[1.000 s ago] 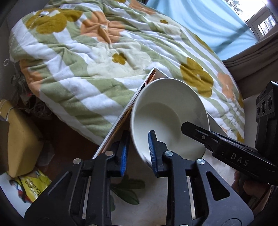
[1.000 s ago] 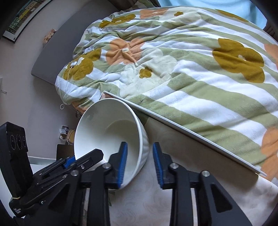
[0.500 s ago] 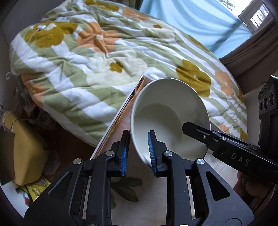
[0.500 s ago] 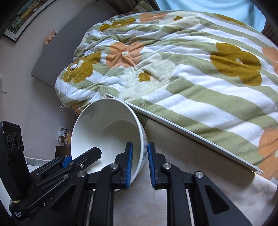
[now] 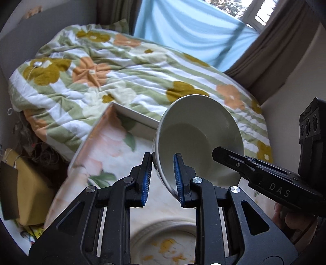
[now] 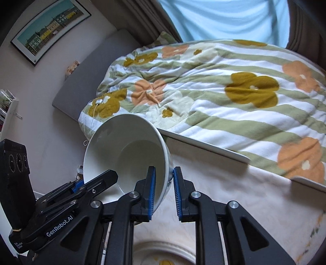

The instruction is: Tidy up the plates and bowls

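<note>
I had the left gripper [image 5: 163, 179] and right gripper [image 6: 164, 191] each clamped on the white bowl's [image 5: 195, 138] rim, above the floral plate [image 5: 167, 244].

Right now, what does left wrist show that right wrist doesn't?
Left wrist only: a window at top right, brown curtain, a yellow box on the floor at left.

Right wrist only: a framed picture on the wall, a grey headboard.

Both: the white bowl tilted and clamped at its rim by left gripper and right gripper, the floral duvet, the table, a plate below.
</note>
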